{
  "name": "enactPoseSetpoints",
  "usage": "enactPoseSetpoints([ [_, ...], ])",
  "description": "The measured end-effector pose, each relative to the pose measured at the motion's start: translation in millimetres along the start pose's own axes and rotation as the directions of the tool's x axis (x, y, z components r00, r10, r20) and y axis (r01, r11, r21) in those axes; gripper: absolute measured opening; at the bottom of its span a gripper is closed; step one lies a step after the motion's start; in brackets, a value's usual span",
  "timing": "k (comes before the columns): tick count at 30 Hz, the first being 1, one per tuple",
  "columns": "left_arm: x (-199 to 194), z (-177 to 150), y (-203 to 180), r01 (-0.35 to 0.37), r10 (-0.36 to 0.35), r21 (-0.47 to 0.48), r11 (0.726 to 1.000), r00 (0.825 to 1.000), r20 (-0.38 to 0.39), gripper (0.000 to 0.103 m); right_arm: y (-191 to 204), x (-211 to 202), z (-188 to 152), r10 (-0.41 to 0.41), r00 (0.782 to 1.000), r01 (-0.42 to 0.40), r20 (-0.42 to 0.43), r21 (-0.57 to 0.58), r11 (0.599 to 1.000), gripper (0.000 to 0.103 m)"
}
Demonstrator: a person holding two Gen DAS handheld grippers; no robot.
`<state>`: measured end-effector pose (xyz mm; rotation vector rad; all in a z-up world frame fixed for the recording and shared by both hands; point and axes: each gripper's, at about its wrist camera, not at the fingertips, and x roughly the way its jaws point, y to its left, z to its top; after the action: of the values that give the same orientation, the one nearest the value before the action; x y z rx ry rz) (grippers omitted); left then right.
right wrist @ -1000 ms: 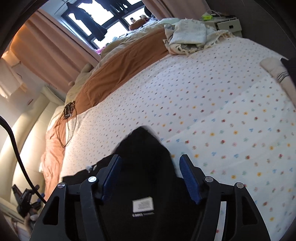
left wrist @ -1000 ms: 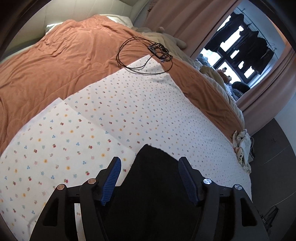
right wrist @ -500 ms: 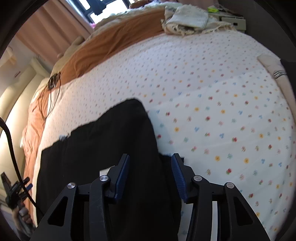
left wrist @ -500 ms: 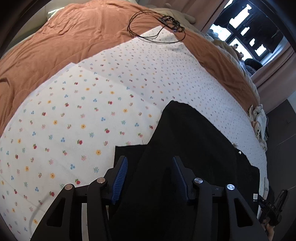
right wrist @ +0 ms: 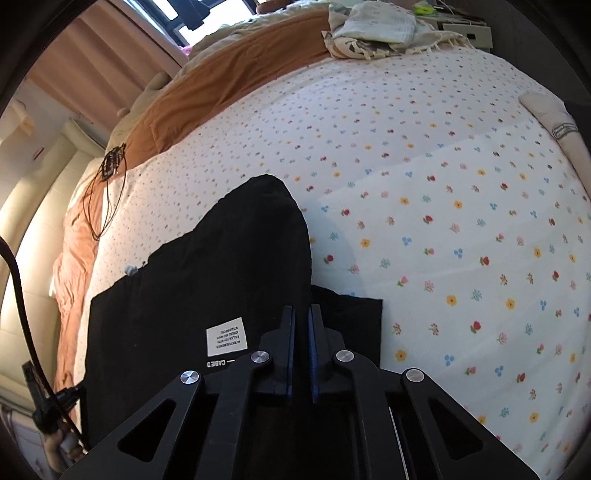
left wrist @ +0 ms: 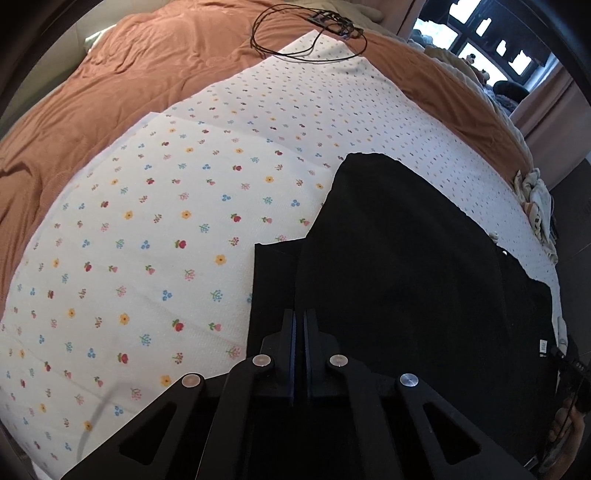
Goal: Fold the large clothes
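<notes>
Left gripper: blue-lined fingers pressed nearly together, pinching the near edge of the black garment; the pinched cloth itself is dark on dark and hard to resolve. Right gripper: same state, narrow slit between pads, clamped on the garment's near edge. Garment lies flat on the floral sheet, matte, a folded layer tapering to a rounded point farther off. Only the right view shows the white care label, print upside down. Only the left view shows the garment's far side, cut off at the frame edge. Beyond: rust-coloured quilt, wrinkled; a coil of black cable upon it
</notes>
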<state>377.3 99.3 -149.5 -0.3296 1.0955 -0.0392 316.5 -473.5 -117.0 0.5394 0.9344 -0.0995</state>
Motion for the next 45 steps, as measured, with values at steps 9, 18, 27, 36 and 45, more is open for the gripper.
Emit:
enactPoseSetpoints([
  [9,-8,-3,11,0.101,-0.102,-0.075,0.992,0.995,-0.013,0.023,17,10,2,-0.154,0.988,0.154,0.005,-0.038,0.987,0.017],
  [18,-71,-26,48,0.197,-0.192,-0.090,0.976,0.980,0.055,0.053,56,-47,-18,-0.078,0.988,0.092,0.132,-0.104,0.990,0.043],
  [27,-83,-75,72,0.258,-0.257,-0.131,0.957,0.966,0.026,0.053,110,-59,-71,0.034,0.998,-0.018,0.058,-0.251,0.968,0.043],
  [36,-68,-112,78,0.305,-0.315,-0.127,0.944,0.946,-0.074,0.052,127,-58,-138,0.101,0.993,-0.116,-0.067,-0.274,0.955,0.043],
  [45,-63,-113,99,0.309,-0.322,-0.213,0.927,0.946,-0.032,0.018,129,-55,-180,0.084,0.985,-0.125,-0.149,-0.291,0.948,0.043],
])
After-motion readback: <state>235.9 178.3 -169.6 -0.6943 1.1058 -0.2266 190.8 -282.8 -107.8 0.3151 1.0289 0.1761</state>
